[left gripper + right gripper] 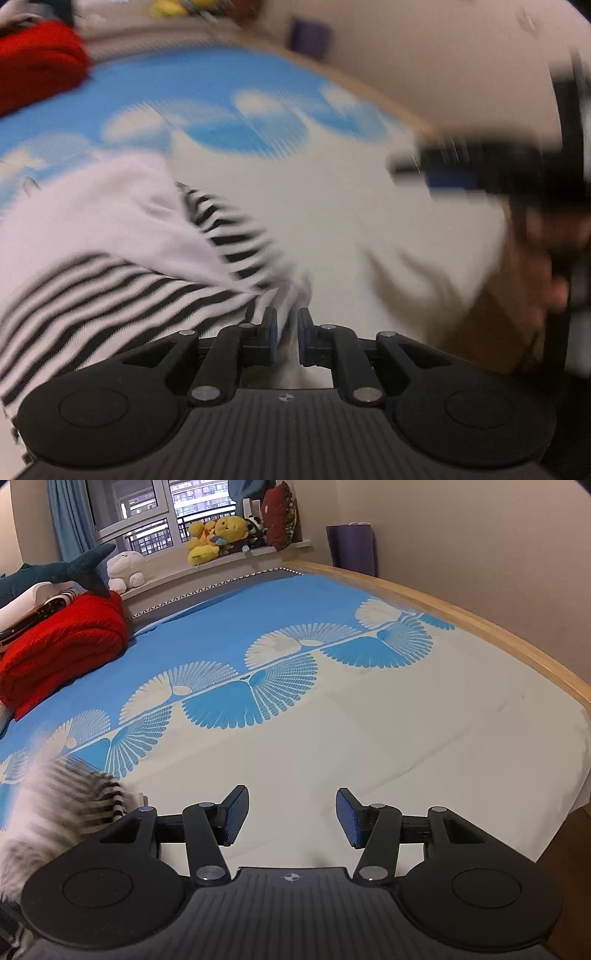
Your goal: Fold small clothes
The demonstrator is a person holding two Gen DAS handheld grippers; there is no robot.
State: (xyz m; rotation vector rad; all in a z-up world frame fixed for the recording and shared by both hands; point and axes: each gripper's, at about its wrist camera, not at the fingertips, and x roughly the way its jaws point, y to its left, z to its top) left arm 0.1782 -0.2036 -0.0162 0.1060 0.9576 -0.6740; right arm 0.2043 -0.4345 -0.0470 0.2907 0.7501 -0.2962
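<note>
The left gripper (287, 341) has its jaws nearly together, a fold of the striped garment (110, 280) apparently between them, though blur hides the contact. The right gripper (291, 818) hangs with jaws half open and empty above the bed (369, 738). A red blanket (62, 646) and plush toys (218, 535) lie beyond, by the window.

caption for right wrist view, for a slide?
Right gripper open and empty above the bedsheet; striped garment blurred at left.

Soft striped garment (110, 288) (knit cloth)
</note>
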